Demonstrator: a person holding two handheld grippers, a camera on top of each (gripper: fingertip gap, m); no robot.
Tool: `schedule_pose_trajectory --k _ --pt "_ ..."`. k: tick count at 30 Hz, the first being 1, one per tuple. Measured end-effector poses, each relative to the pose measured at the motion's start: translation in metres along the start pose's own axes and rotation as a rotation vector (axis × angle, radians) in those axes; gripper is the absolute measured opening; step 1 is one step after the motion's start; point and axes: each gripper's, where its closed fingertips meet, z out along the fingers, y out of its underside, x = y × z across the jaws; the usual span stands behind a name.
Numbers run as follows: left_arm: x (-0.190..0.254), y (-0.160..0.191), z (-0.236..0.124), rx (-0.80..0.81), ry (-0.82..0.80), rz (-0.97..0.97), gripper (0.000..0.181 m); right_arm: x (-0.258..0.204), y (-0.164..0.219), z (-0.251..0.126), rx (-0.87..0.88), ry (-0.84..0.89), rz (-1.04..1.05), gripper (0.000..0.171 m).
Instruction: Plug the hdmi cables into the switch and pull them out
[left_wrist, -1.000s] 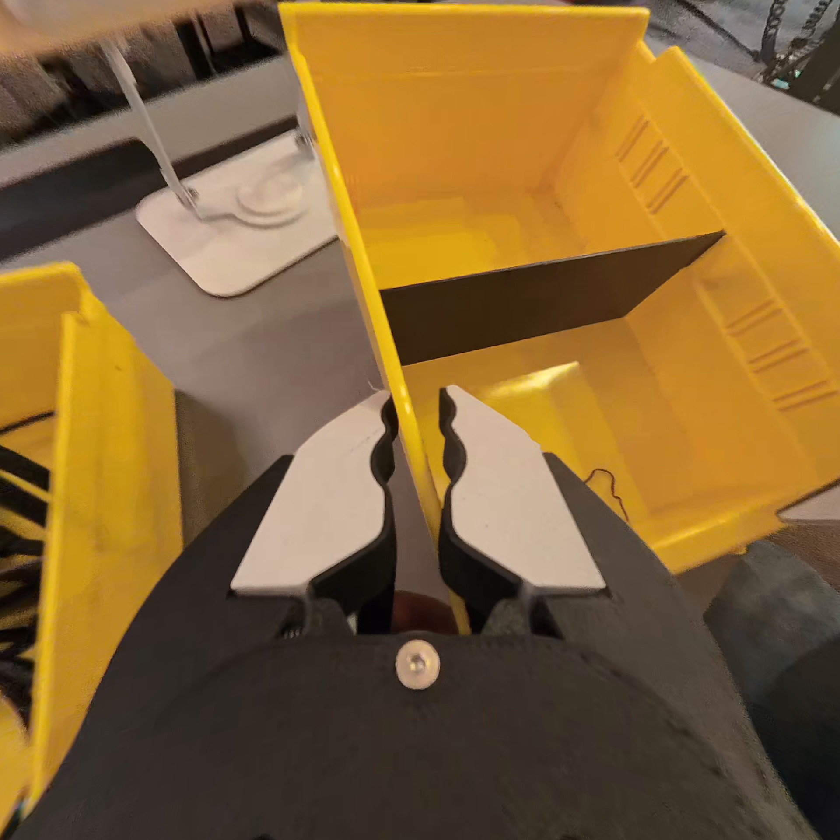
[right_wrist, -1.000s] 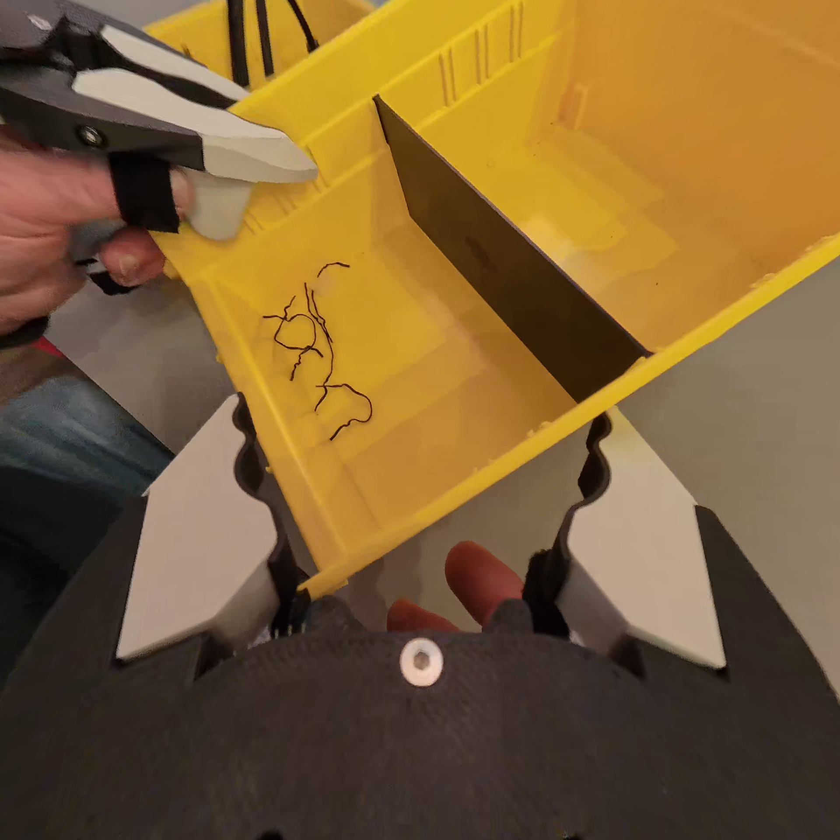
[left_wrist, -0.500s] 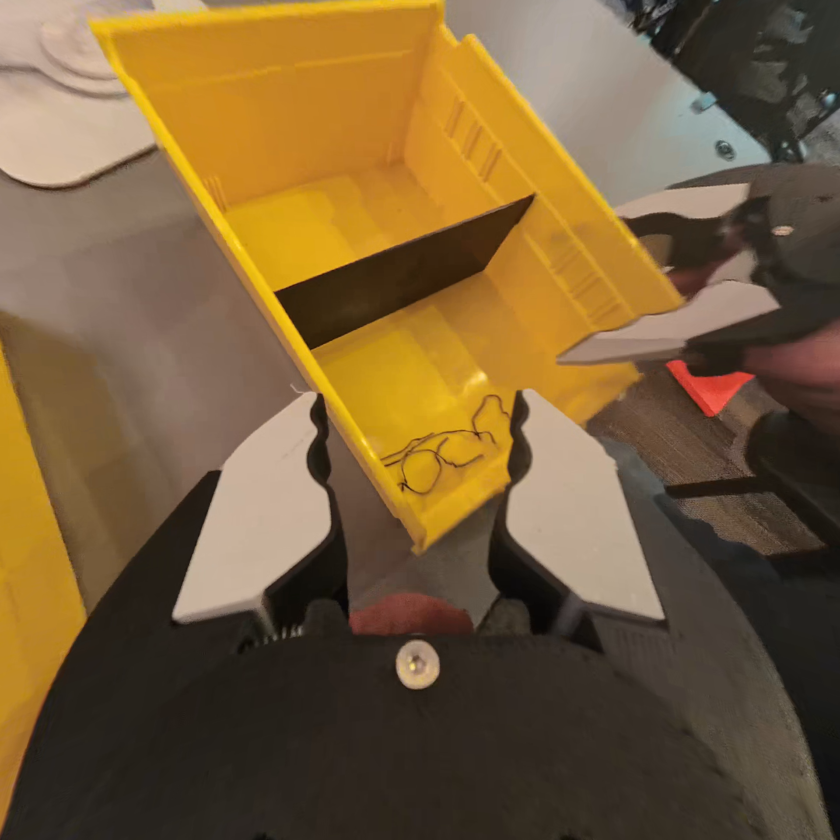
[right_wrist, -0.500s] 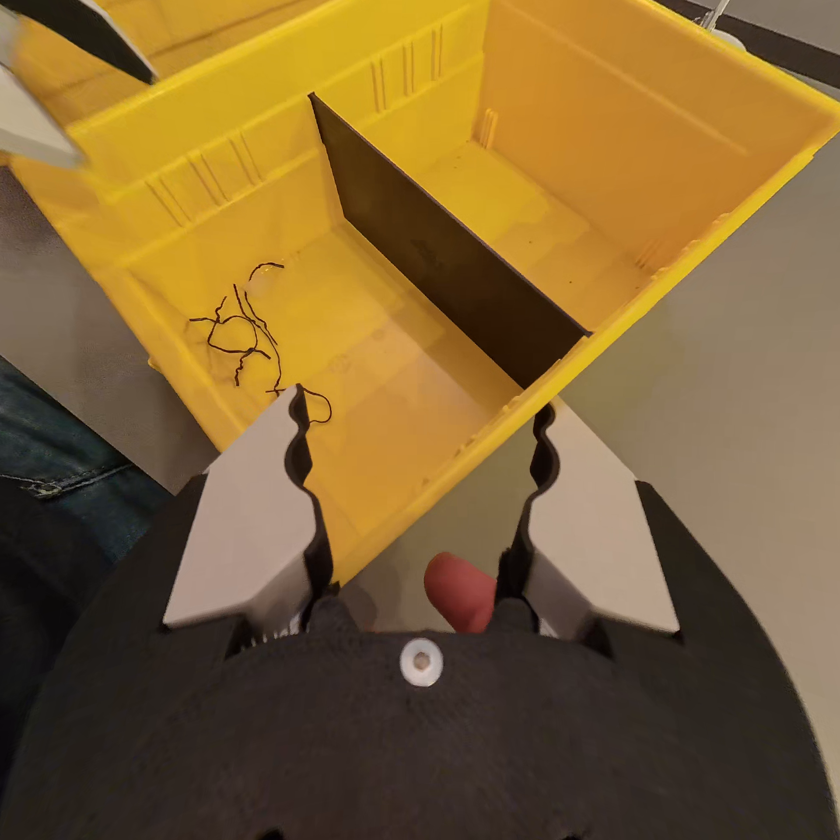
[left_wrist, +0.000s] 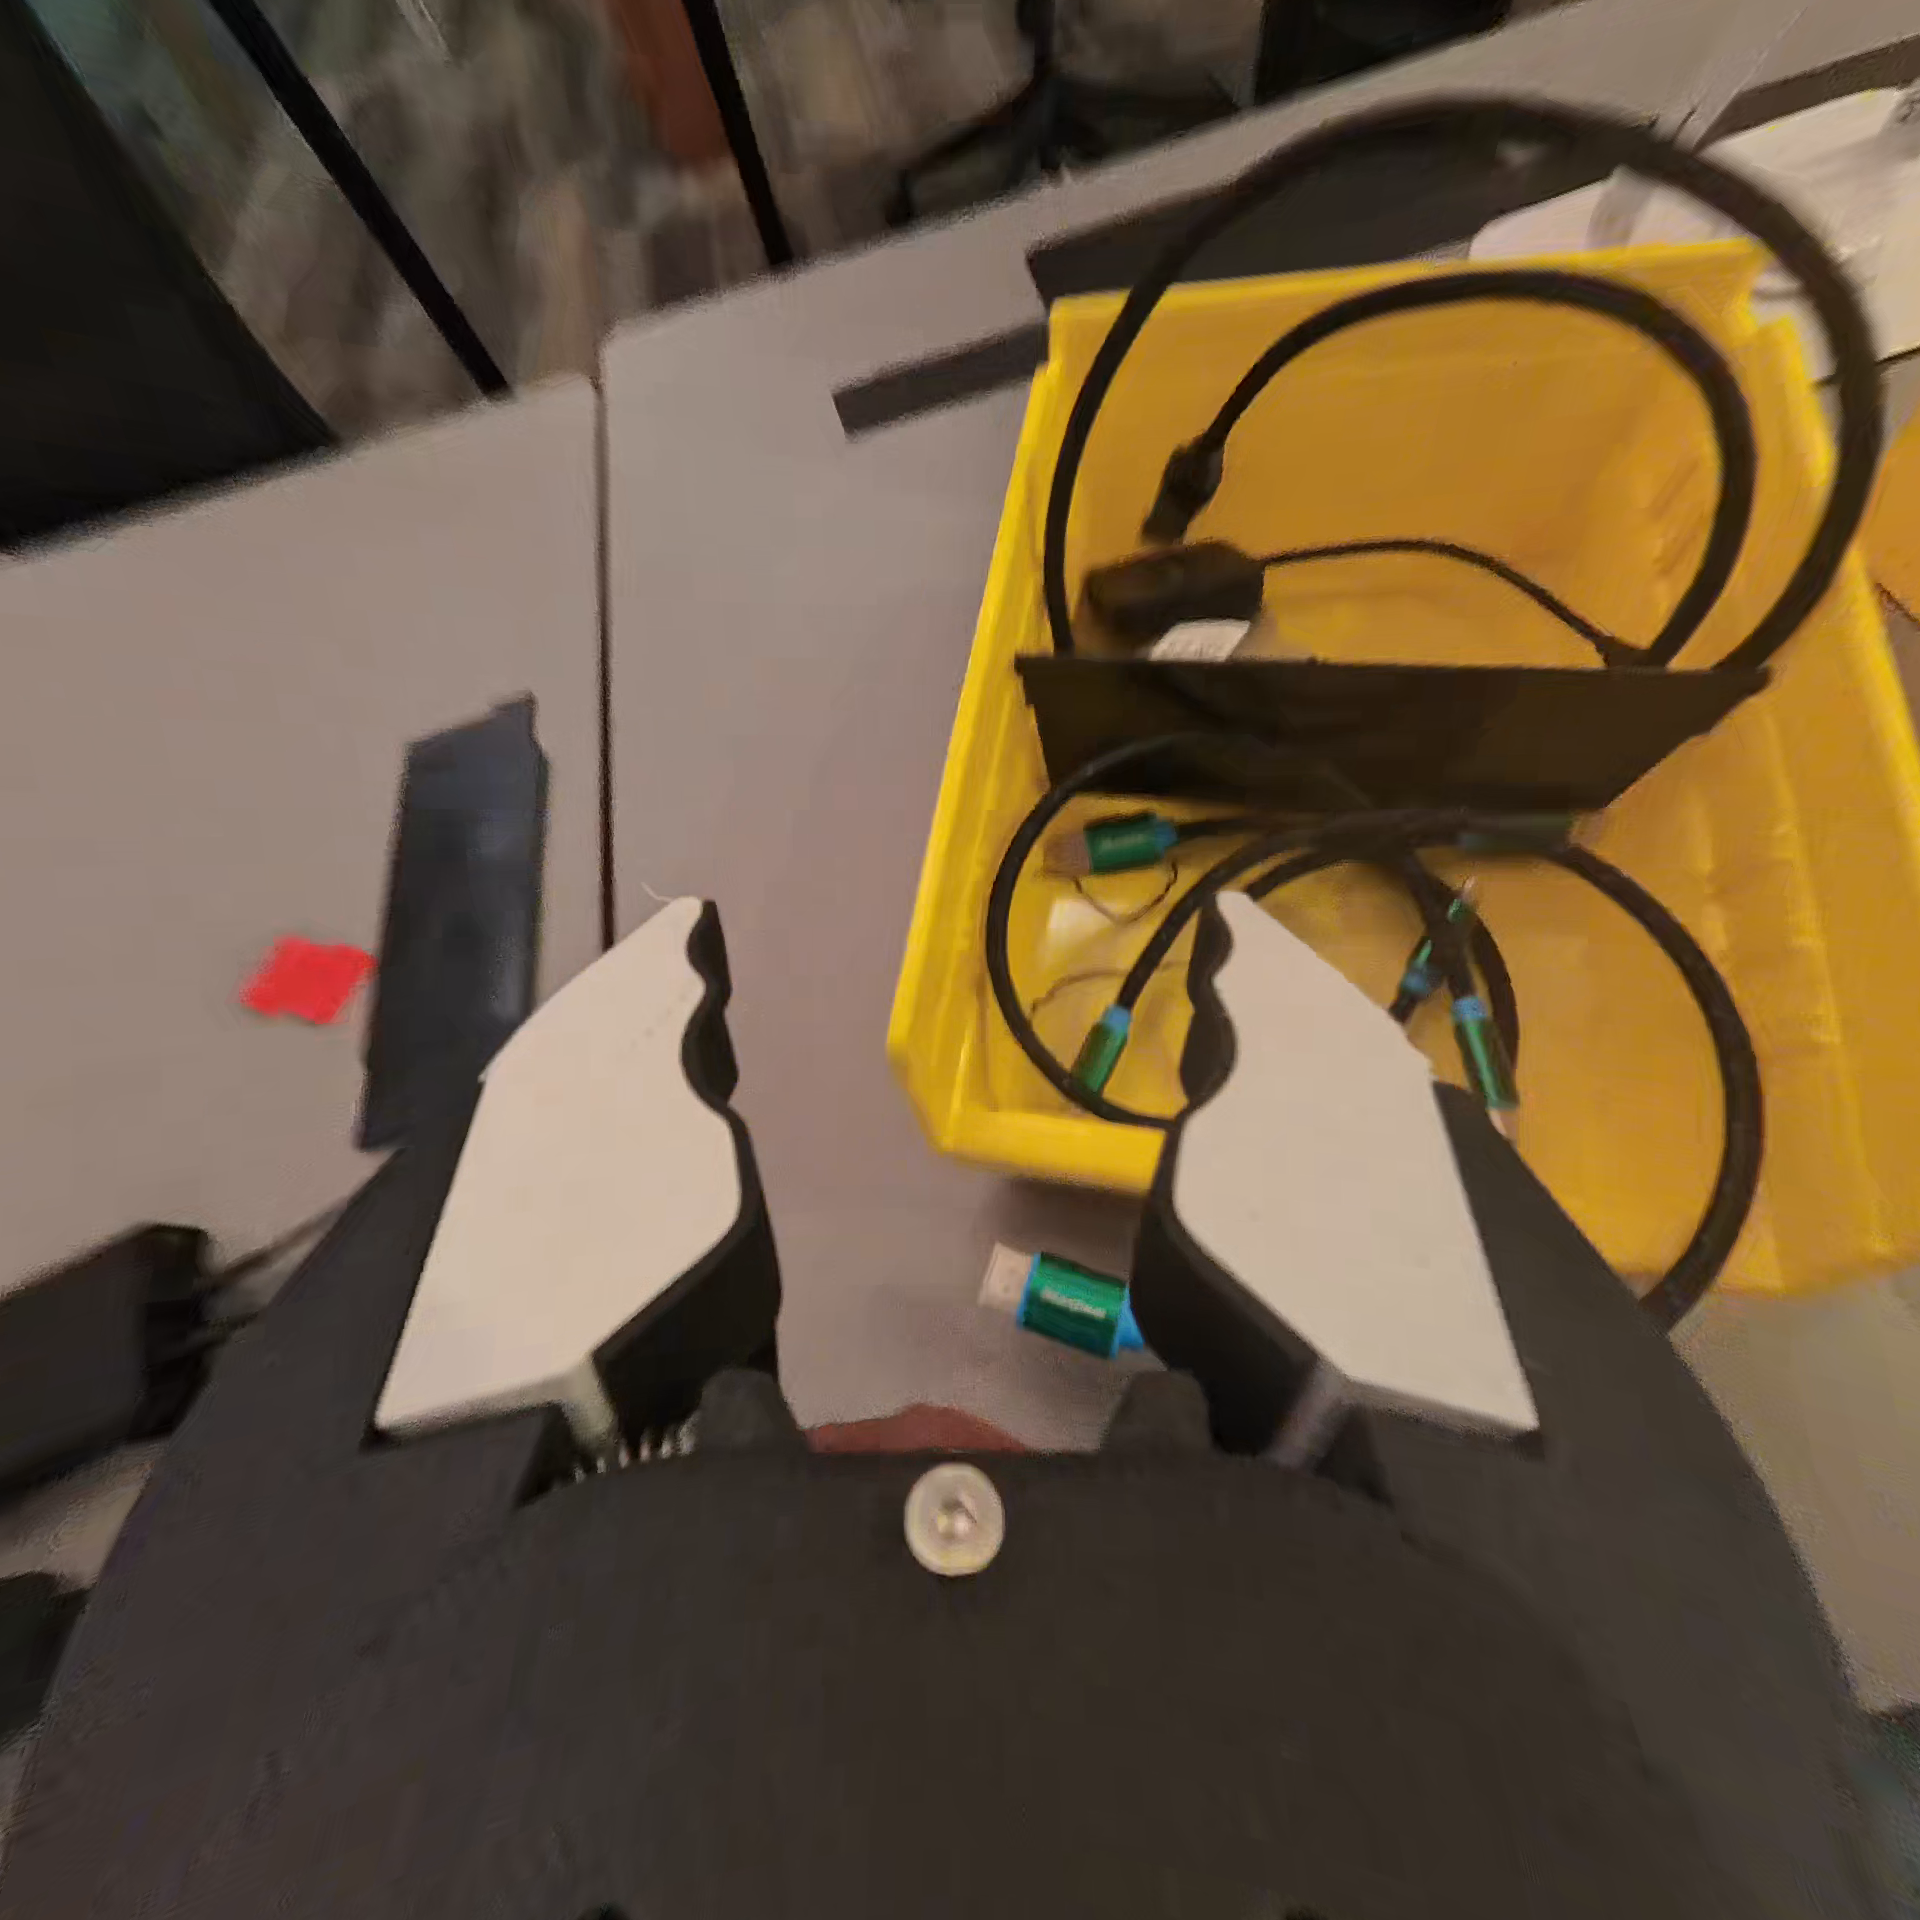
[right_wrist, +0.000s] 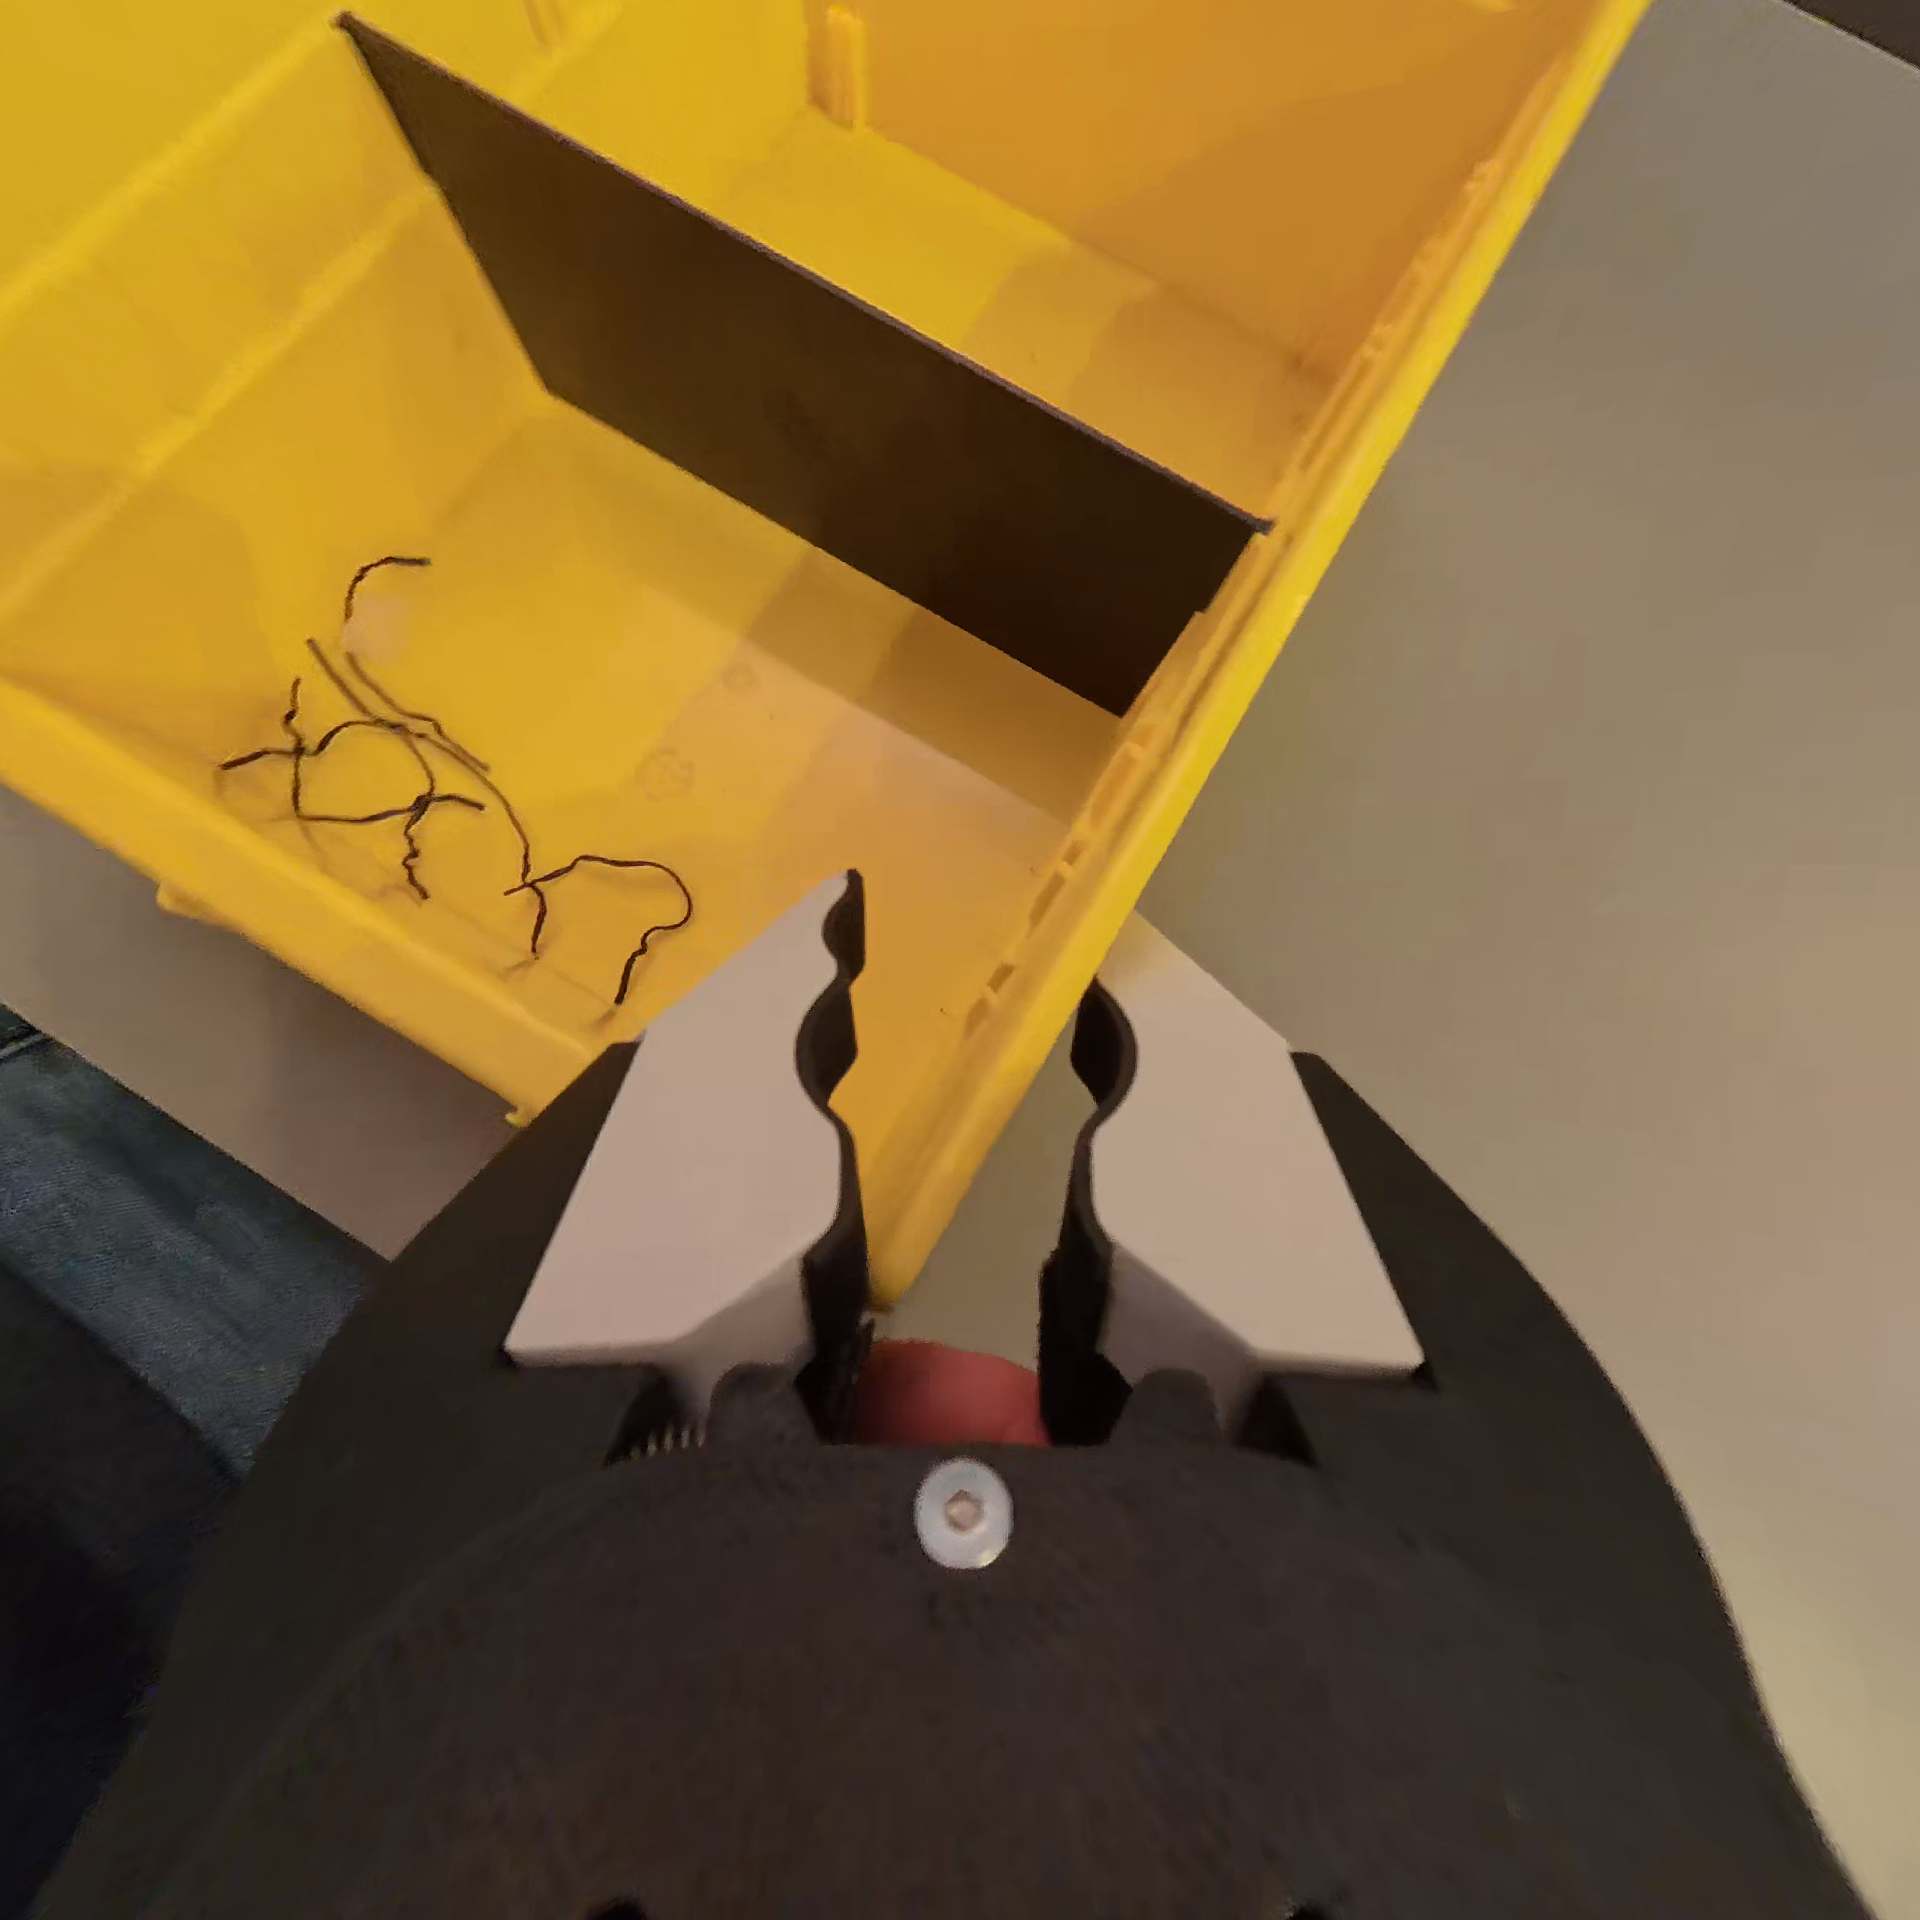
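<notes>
Left gripper (left_wrist: 961, 1049) nearer — jaws apart over green plug (left_wrist: 1070, 1304) on desk (left_wrist: 260, 727), long axis crosswise. Right gripper (right_wrist: 961, 1070) jaws apart, straddling empty bin's wall (right_wrist: 1195, 790).

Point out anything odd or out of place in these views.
One green plug lies on the table, outside the cable bin, its cable trailing over the rim. In the right view, loose black threads litter the otherwise empty bin, whose corner sits between the right gripper fingers.
</notes>
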Motion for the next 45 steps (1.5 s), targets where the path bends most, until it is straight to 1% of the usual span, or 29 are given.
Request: schedule_pose_trajectory --k 1,3,5,7,9,12,14,16,17,20,23,28,37,40,45 --pt "-0.009 0.011 0.007 -0.044 0.031 -0.054 0.086 0.005 0.001 -0.001 -0.001 0.007 0.005 0.031" --pt "-0.030 0.027 0.019 -0.083 0.038 -0.116 0.086 0.015 0.004 -0.002 -0.008 0.026 0.019 0.021" --pt "-0.035 0.043 0.029 -0.154 0.070 -0.134 0.083 0.022 0.005 -0.004 -0.008 0.025 0.030 0.013" --pt "-0.039 0.055 0.038 -0.222 0.069 -0.106 0.082 0.029 0.007 -0.004 -0.007 0.025 0.041 0.003" --pt "-0.038 0.061 0.048 -0.243 0.077 -0.093 0.072 0.031 0.007 -0.004 0.000 -0.006 0.055 0.002" --pt "-0.029 0.077 0.061 -0.318 0.114 -0.076 0.064 0.032 0.007 -0.004 -0.004 -0.022 0.048 0.002" --pt "-0.016 0.086 0.067 -0.353 0.187 -0.086 0.046 0.033 0.007 -0.004 -0.001 -0.030 0.046 0.002" --pt "0.004 0.093 0.071 -0.364 0.295 -0.082 0.011 0.037 0.008 -0.005 0.006 -0.034 0.054 0.002" --pt "0.009 0.095 0.072 -0.366 0.312 -0.101 0.004 0.039 0.009 -0.006 0.009 -0.036 0.059 0.002" --pt "0.009 0.095 0.072 -0.343 0.330 -0.124 0.004 0.048 0.013 -0.010 0.015 -0.033 0.075 0.002" --pt "0.011 0.097 0.068 -0.354 0.338 -0.152 0.003 0.060 0.020 -0.015 0.021 -0.022 0.097 0.002" --pt "0.007 0.104 0.060 -0.370 0.292 -0.156 0.004 0.082 0.034 -0.028 0.023 0.007 0.134 0.002" --pt "-0.001 0.116 0.044 -0.356 0.242 -0.237 0.003 0.138 0.066 -0.056 0.022 0.102 0.212 0.002" --pt "0.000 0.120 0.037 -0.356 0.226 -0.236 0.004 0.158 0.075 -0.064 0.021 0.131 0.236 0.002" --pt "-0.004 0.127 0.024 -0.336 0.195 -0.305 0.003 0.191 0.088 -0.074 0.021 0.176 0.278 0.002"
